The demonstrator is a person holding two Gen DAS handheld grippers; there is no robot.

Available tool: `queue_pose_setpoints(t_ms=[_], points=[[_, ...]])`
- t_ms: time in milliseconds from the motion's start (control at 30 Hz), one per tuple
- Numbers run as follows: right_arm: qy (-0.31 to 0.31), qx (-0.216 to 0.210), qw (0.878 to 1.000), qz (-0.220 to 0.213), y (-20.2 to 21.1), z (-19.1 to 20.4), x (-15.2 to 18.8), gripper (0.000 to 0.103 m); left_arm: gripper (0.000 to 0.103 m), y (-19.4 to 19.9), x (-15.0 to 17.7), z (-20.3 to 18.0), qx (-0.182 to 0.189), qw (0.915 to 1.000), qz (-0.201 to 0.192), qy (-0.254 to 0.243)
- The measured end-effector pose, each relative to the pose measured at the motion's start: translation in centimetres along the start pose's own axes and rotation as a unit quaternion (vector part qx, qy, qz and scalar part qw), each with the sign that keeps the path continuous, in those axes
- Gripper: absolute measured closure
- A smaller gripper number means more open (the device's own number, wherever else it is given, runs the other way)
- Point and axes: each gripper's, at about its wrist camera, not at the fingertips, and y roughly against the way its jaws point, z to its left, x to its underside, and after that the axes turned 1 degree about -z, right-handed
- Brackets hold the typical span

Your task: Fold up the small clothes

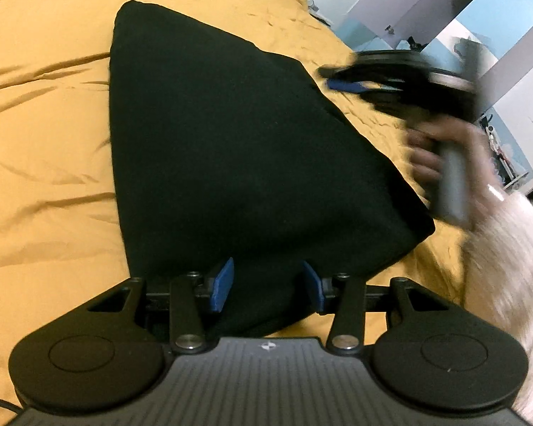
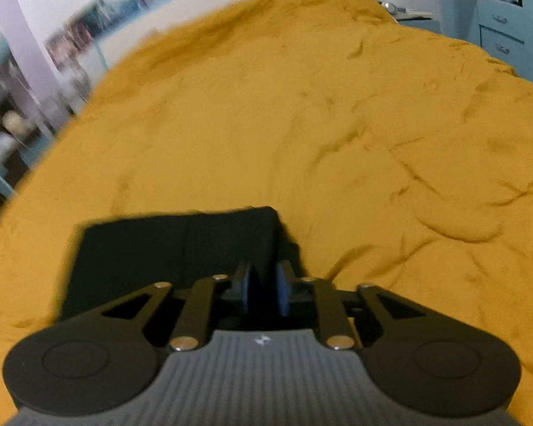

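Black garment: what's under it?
The black garment lies on the mustard bedspread, which shows on every side of it. Whatever sits directly beneath the fabric is covered. The left claw straddles its near edge, pads apart.

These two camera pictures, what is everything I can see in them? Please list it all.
Black garment: one, black, lying folded on the bed.
Bedspread: one, mustard yellow, wrinkled, under the garment.
Cabinets: several doors, white and light blue, beyond the bed.
Drawers: light blue, far right.
Left gripper: blue pads apart, over the garment's near edge.
Right gripper: pads nearly together at the garment's edge; blurred.
Right hand: holding the right gripper's handle, blurred.
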Motion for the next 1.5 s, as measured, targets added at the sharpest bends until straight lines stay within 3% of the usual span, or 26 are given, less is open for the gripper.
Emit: queue_pose_setpoints(t_ms=[67,167,300,400,500,567,600,633,700,800,900,967,1033,1067,1200,1300,1467,1500], points=[[0.009,-0.042,0.999,0.002,3.7,0.7,1.3,0.089,0.05,0.0,0.1,0.3,0.001,1.0,0.0,0.007],[0.061,-0.057,0.996,0.03,7.1,1.7,4.7,0.089,0.05,0.2,0.4,0.0,-0.004,1.0,-0.004,0.001],[0.091,-0.032,0.992,0.075,8.5,0.2,8.6,0.092,0.05,1.1,1.1,-0.4,-0.008,1.0,0.0,0.004],[0.067,0.004,0.995,0.07,8.9,-2.8,10.1,0.103,0.05,1.9,1.9,-0.1,-0.016,0.9999,0.001,-0.003],[0.006,-0.013,0.997,0.07,10.0,-4.9,9.8,0.103,0.052,3.3,2.3,1.2,-0.004,0.9992,0.0,0.039],[0.03,-0.011,0.998,0.051,11.4,-4.4,9.6,0.103,0.054,4.8,2.1,1.8,0.012,0.9974,-0.018,0.069],[0.046,-0.014,0.998,0.039,12.1,-3.7,9.7,0.094,0.054,5.4,2.0,2.0,0.012,0.9968,-0.028,0.074],[0.055,-0.021,0.998,0.031,12.6,-3.1,9.8,0.077,0.054,5.6,1.8,2.1,0.005,0.9965,-0.036,0.075],[0.066,-0.032,0.997,0.025,12.8,-2.4,10.2,0.062,0.054,5.5,1.8,2.7,-0.011,0.9962,-0.037,0.078],[0.079,-0.012,0.996,0.044,12.4,-2.2,11.0,0.065,0.056,4.4,2.3,3.8,-0.012,0.9955,-0.019,0.091],[0.067,-0.022,0.996,0.049,13.0,-2.7,11.3,0.066,0.061,5.0,2.7,4.3,-0.002,0.9948,-0.036,0.095],[0.066,-0.046,0.996,0.026,14.0,-2.7,10.1,0.058,0.059,6.4,3.1,5.1,0.018,0.9919,-0.064,0.108],[0.059,-0.059,0.997,0.0,14.5,-3.2,8.2,0.039,0.051,7.2,3.3,5.9,0.022,0.9893,-0.081,0.12],[0.052,-0.069,0.996,-0.005,14.4,-3.7,7.1,0.036,0.05,7.5,3.3,6.5,0.025,0.9875,-0.086,0.13],[-0.009,-0.142,0.989,0.023,10.7,-7.1,3.1,0.035,0.05,7.6,3.3,8.4,0.065,0.9778,-0.091,0.177],[-0.073,-0.154,0.985,0.036,6.6,-10.1,1.2,0.035,0.05,6.3,3.3,9.1,0.09,0.9753,-0.067,0.19],[-0.144,-0.178,0.971,0.068,0.8,-12.7,0.0,0.032,0.048,3.6,2.2,9.7,0.095,0.9735,-0.038,0.205],[-0.156,-0.189,0.966,0.077,-0.1,-12.9,0.0,0.027,0.046,3.0,1.8,9.9,0.101,0.9719,-0.032,0.21]])
